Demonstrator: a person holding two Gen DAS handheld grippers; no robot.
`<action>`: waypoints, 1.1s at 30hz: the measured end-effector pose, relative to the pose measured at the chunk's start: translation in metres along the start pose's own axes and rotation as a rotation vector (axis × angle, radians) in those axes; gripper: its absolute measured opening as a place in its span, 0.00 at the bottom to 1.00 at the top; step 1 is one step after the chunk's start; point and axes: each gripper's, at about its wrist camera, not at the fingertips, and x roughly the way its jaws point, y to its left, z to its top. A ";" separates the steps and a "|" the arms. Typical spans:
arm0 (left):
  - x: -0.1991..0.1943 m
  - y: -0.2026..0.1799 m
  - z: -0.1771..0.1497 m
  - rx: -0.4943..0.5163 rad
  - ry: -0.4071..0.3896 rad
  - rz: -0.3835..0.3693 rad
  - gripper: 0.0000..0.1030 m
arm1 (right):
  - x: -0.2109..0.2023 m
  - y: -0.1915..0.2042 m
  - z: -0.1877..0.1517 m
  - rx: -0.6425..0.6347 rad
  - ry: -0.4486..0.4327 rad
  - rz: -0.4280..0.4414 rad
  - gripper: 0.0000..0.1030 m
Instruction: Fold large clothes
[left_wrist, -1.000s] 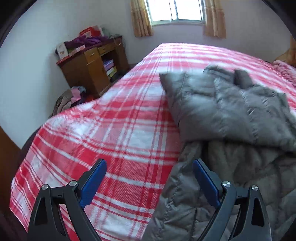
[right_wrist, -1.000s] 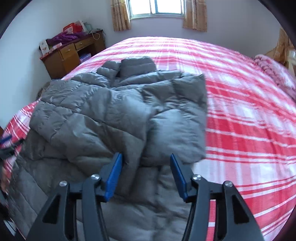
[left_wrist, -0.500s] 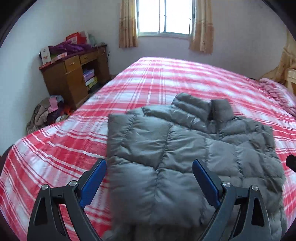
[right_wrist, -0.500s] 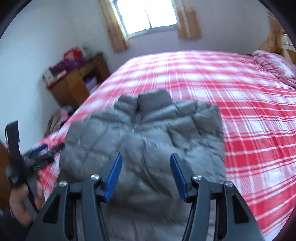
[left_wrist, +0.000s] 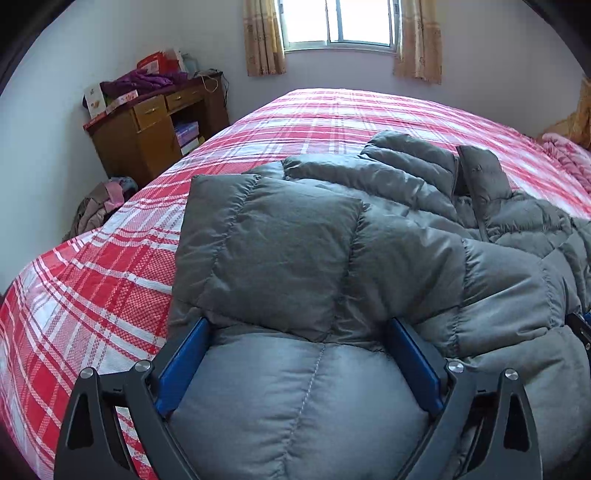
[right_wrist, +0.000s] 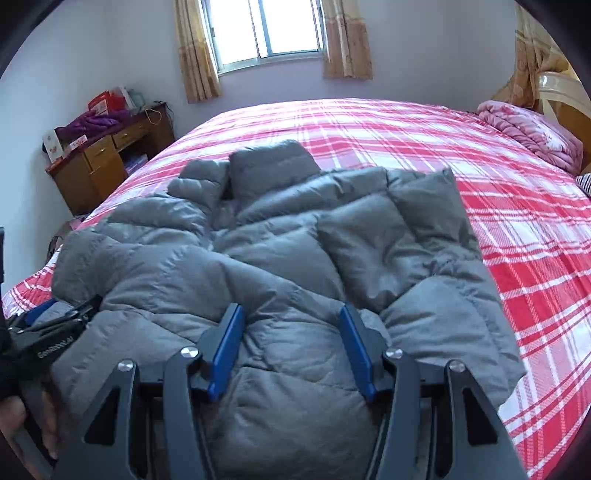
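Up close, we hold the left hand-held gripper (left_wrist: 297, 334) with its blue pads spread wide, a puffed panel of the grey down jacket (left_wrist: 332, 258) bulging between them, though neither pad pinches the fabric. Our right hand-held gripper (right_wrist: 291, 332) is likewise spread, its pads resting against the jacket's near hem on either side of a quilted section. From the right wrist view, the left hand-held gripper shows at the jacket's left edge, held in a hand (right_wrist: 22, 417). The jacket lies on the bed (right_wrist: 517, 206), which is covered in red-and-white plaid, its sleeves folded across the front and its collar pointing away from us toward the window (right_wrist: 266, 29). Beyond the jacket's left side stands a wooden cabinet (left_wrist: 147, 136) against the wall, purple clothing piled on top. To the jacket's far right, a pink quilt (right_wrist: 532, 129) sits bunched at the bed's edge.
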 end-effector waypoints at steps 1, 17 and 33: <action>0.002 -0.002 -0.001 0.007 0.004 0.006 0.94 | 0.002 -0.002 -0.003 0.011 0.004 0.000 0.56; 0.019 -0.006 -0.003 0.013 0.081 0.022 0.99 | 0.013 0.003 -0.013 -0.013 0.075 -0.053 0.60; -0.022 -0.002 0.012 0.066 0.020 -0.034 0.99 | -0.003 0.005 -0.001 -0.047 0.090 -0.093 0.61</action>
